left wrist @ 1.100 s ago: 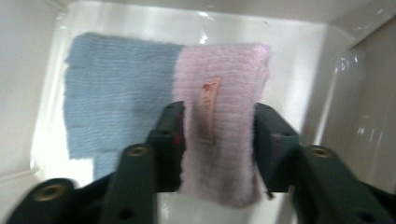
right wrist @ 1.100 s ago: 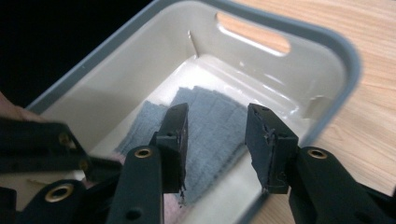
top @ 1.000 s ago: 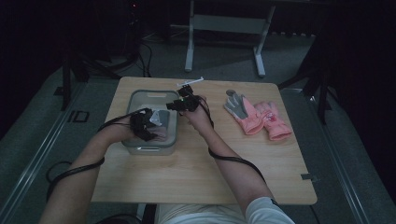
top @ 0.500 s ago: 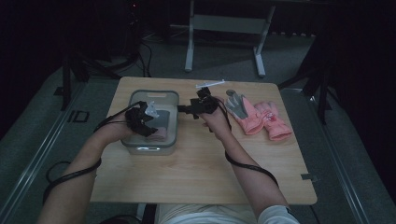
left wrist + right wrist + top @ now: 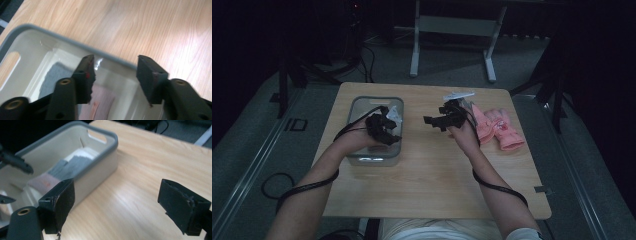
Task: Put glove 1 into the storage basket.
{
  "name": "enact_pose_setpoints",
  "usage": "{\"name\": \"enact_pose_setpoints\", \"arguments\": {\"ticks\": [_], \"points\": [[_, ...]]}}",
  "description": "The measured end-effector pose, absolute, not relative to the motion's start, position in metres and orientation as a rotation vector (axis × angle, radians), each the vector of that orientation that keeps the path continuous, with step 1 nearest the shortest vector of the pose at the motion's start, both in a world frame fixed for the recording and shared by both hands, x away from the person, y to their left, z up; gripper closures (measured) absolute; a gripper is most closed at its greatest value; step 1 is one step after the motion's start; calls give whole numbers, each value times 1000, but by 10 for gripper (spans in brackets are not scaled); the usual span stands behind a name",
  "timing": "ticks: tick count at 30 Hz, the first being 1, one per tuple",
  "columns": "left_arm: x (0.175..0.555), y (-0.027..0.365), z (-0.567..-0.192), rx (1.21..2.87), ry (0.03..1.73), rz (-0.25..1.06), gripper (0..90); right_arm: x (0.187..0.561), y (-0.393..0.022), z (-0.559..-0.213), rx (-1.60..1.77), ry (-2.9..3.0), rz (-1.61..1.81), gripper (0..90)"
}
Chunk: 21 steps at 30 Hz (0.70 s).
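A pale plastic bin (image 5: 373,160) with a grey rim is seen on the left half of a wooden table (image 5: 432,185). Inside it, a folded piece of grey and pink fabric (image 5: 58,170) is laid flat on the bottom, with a white patch at its far end, towards the bin's cut-out handle. No brand, label or readable writing can be made out on the bin, the fabric or the grippers; the pictures are dim and partly blurred.

The left gripper (image 5: 384,131) is held over the bin's right-hand part. In the left gripper view, its jaws are seen partly spread above the bin's wall and the fabric, with nothing pinched between them and neither pad touching anything.

The right gripper (image 5: 437,120) is held above bare table, between the bin and a pair of pink gloves (image 5: 499,129) with a grey glove partly hidden beside them near the table's right edge. Its jaws have just been opening and are now spread wide; in the right gripper view only wood grain is seen between them, and the bin lies just beyond its own left pad (image 5: 60,202).

The table is surrounded by grey floor, and a light metal frame (image 5: 452,30) is seen behind it.
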<state>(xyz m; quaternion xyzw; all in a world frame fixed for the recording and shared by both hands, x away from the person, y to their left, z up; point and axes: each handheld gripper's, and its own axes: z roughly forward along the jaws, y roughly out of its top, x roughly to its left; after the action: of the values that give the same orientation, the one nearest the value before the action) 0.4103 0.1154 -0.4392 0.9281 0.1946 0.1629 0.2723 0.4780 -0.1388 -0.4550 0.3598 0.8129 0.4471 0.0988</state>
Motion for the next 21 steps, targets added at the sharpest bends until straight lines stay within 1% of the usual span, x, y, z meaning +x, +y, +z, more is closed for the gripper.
{"name": "enact_pose_setpoints", "arguments": {"ticks": [2,3,4,5,11,13,14,15,16,17,19,20,21], "points": [[410,106,-439,2487,513,421,415,477,-147,-457,1082,2408,1301,139],[410,102,-440,2478,504,415,413,476,-150,-458,1088,2406,1299,138],[410,97,-441,2467,501,445,409,476,-154,-459,1094,2398,1306,132],[410,92,-442,2459,496,433,408,474,-157,-461,1092,2390,1311,120],[408,66,-447,2466,474,404,251,468,-179,-464,1065,2383,1336,119],[409,61,-450,2454,491,379,205,468,-185,-464,1074,2376,1340,119],[410,59,-451,2458,500,384,170,467,-190,-463,1083,2371,1338,119],[411,57,-453,2465,508,384,155,466,-192,-463,1088,2368,1335,119],[411,54,-455,2475,503,365,118,466,-196,-463,1088,2364,1333,118],[410,51,-457,2486,502,376,81,465,-199,-463,1094,2362,1334,111],[409,45,-461,2507,504,361,69,464,-206,-462,1112,2365,1325,110],[408,42,-462,2514,505,363,31,463,-209,-461,1134,2374,1326,109],[407,40,-463,2521,500,357,18,463,-212,-461,1142,2371,1329,106]]}}
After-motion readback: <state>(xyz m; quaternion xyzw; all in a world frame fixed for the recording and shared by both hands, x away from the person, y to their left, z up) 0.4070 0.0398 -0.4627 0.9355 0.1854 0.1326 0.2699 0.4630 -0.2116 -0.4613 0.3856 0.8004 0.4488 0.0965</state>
